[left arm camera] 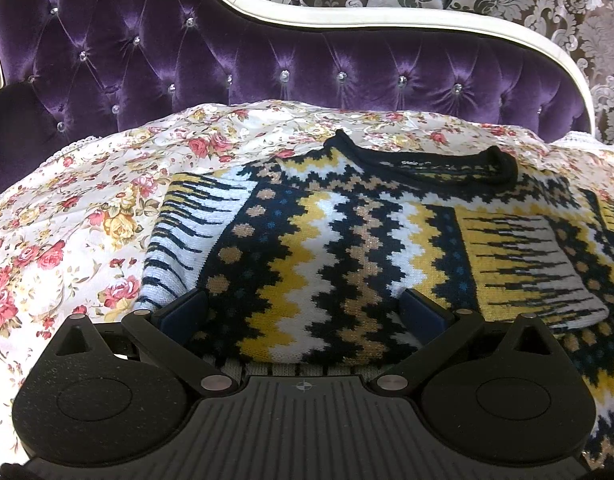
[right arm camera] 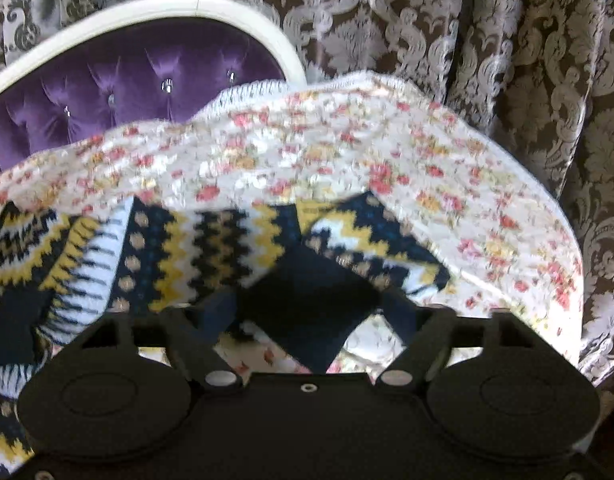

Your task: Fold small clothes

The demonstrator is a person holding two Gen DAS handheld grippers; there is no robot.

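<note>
A small knitted sweater (left arm camera: pixel 347 240) with navy, yellow and white zigzags lies on a floral bedspread (left arm camera: pixel 67 220), its black collar (left arm camera: pixel 427 164) at the far side and both sleeves folded over the body. My left gripper (left arm camera: pixel 307 312) is open just above the sweater's near part and holds nothing. In the blurred right wrist view the sweater (right arm camera: pixel 167 256) shows with a sleeve and its dark navy cuff (right arm camera: pixel 307 304) between the fingers. My right gripper (right arm camera: pixel 311 312) is open around that cuff.
A purple tufted headboard (left arm camera: pixel 227 52) with a white frame stands behind the bed. Brown and silver damask curtains (right arm camera: pixel 507 80) hang behind and to the right. The bedspread's right edge (right arm camera: pixel 547 220) drops off close to the sleeve.
</note>
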